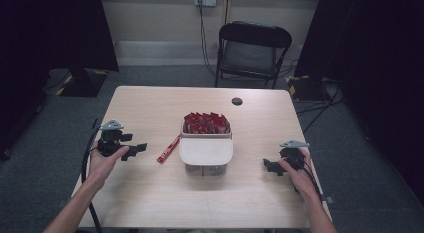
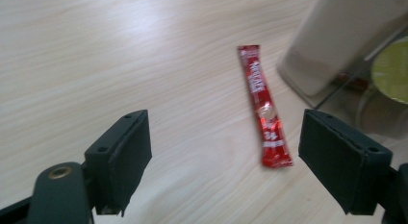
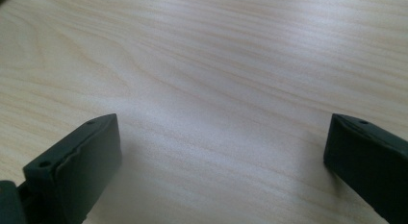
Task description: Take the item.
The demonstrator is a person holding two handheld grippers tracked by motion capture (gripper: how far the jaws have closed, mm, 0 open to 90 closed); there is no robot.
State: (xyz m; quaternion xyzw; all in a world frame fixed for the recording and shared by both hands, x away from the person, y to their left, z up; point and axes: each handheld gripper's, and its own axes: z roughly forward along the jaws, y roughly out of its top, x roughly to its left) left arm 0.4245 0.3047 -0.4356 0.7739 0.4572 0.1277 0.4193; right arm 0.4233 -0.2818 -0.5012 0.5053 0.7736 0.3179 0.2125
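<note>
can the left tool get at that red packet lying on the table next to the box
Probably yes. The left tool is open, and the red packet lies flat ahead between its jaws, on bare table, apart from the box.

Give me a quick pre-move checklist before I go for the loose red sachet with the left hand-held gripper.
1. Left hand-held gripper open: ok, jaws wide apart.
2. Red sachet reachable: ok, flat on the table, ahead of the jaws, nearer one jaw.
3. Sachet clear of the box: ok, apart from it.
4. Box lid open, sachets inside: ok.
5. Right hand-held gripper out of the way: ok, open over bare table.
6. Sachet intact: cannot tell.
</note>
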